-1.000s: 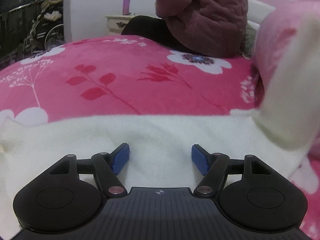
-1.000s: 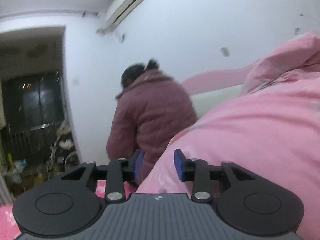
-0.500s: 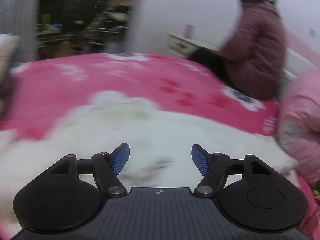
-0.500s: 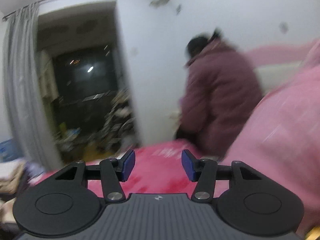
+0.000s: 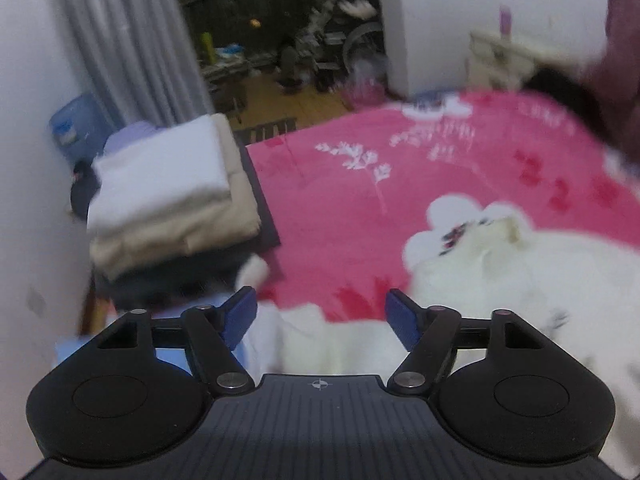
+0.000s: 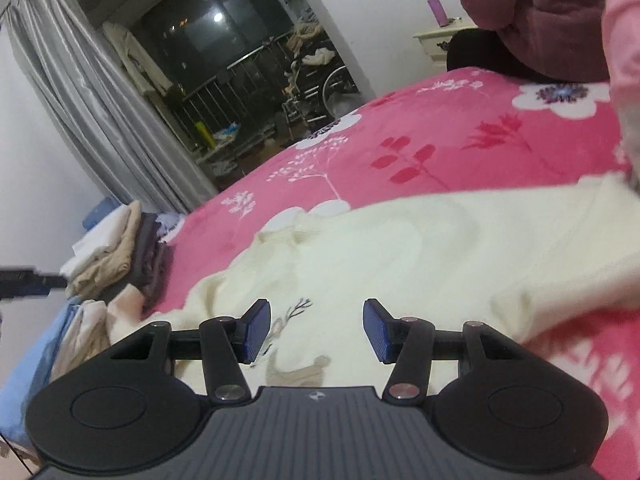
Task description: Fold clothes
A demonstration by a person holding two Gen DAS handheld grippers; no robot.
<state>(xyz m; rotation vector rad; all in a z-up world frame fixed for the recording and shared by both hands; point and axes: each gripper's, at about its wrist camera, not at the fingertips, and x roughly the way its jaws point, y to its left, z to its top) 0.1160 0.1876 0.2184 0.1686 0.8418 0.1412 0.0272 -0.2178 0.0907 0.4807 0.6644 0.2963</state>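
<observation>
On the bed, over a pink flowered blanket, lies the cream sweater, spread loosely and rumpled, a small deer motif near its hem. Beside the bed's edge, a stack of folded clothes sits on a low stand.

Left gripper: jaws opening, nothing between them; only blanket and the sweater's edge show beyond the blue pads. The view is smeared with motion.

Right gripper: jaws standing apart, empty, hovering over the sweater's printed front.

A person in a maroon quilted coat sits at the far side of the bed, well apart from the sweater.

Risks as I judge them:
- Neither gripper holds cloth, so the fold has no anchor. A grab at mid-panel rather than at hem or shoulder would bunch the knit.
- The sweater's right part is already lifted and creased; folding over it would lock the wrinkle in.
- The fuzzy blanket may drag on the knit and skew the fold.
- The left gripper, swinging near the stack, could knock it.
</observation>
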